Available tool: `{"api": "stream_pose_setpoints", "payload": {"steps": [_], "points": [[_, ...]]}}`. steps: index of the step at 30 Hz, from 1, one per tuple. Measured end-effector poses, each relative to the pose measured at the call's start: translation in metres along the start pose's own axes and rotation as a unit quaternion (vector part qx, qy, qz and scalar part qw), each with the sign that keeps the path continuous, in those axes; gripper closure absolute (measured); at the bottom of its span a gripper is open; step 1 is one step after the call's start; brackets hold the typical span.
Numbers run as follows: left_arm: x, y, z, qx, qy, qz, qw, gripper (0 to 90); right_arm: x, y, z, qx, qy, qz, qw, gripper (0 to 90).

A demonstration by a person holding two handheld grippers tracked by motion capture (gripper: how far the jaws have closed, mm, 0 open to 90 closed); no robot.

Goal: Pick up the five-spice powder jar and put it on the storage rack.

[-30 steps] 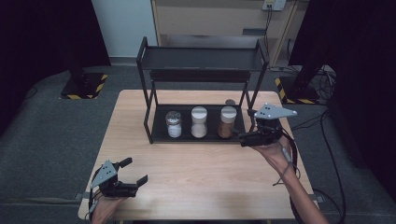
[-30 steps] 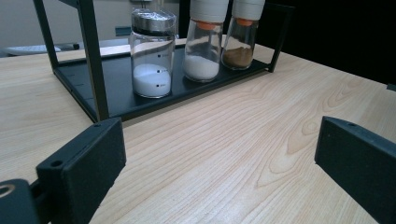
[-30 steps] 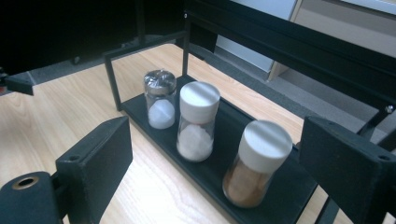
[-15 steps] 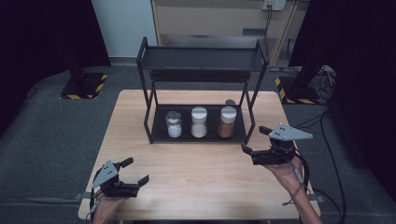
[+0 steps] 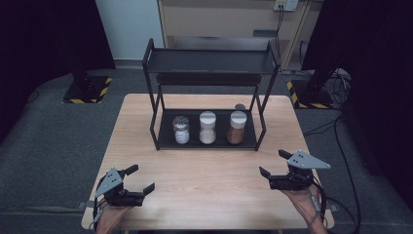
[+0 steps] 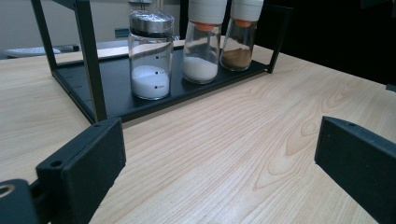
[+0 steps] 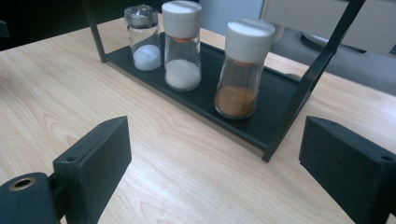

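A black two-tier rack point(image 5: 209, 61) stands at the back middle of the wooden table point(image 5: 209, 170). Three jars stand in a row on its bottom shelf point(image 5: 168, 140): a metal-lidded jar of white powder point(image 5: 181, 129) point(image 6: 150, 56) point(image 7: 144, 37), a white-capped jar of white grains point(image 5: 207, 127) point(image 6: 201, 42) point(image 7: 182, 46) and a white-capped jar of brown powder point(image 5: 237, 127) point(image 6: 239, 37) point(image 7: 243, 70). My left gripper point(image 5: 140, 178) point(image 6: 217, 144) rests open near the front left corner, with nothing between its jaws. Over the front right stands my right gripper point(image 5: 272, 162) point(image 7: 215, 140), open and empty, facing the rack.
A small grey round thing point(image 5: 239, 107) lies on the table behind the rack's right end. The rack's upright posts point(image 7: 308, 79) stand between my right gripper and the shelf's end. Bare wood stretches between both grippers and the rack. Black stands and cables sit on the floor around.
My right gripper has drawn back from the rack's right end toward the table's front right and has come lower. The left gripper and the jars have kept still.
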State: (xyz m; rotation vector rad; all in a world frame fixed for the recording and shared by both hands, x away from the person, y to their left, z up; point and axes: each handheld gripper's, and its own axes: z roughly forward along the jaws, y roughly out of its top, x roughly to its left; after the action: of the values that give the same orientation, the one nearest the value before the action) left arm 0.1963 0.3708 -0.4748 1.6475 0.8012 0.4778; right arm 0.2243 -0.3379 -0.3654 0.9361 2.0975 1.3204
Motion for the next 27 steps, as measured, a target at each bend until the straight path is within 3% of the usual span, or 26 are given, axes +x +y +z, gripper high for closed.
{"api": "stream_pose_setpoints", "payload": {"steps": [10,12,27], "points": [[-0.001,0.0,0.001,0.001,0.0,0.004,1.0,1.1,0.001,-0.037,-0.004,-0.006,-0.01,0.017,0.9998,9.1],[-0.001,0.0,0.001,0.0,0.0,0.005,1.0,1.2,0.004,-0.042,-0.003,-0.005,-0.018,0.01,0.9998,9.2],[-0.001,0.001,-0.001,-0.004,-0.002,0.013,0.9999,1.2,0.005,-0.058,-0.001,-0.008,-0.025,0.007,0.9996,9.1]]}}
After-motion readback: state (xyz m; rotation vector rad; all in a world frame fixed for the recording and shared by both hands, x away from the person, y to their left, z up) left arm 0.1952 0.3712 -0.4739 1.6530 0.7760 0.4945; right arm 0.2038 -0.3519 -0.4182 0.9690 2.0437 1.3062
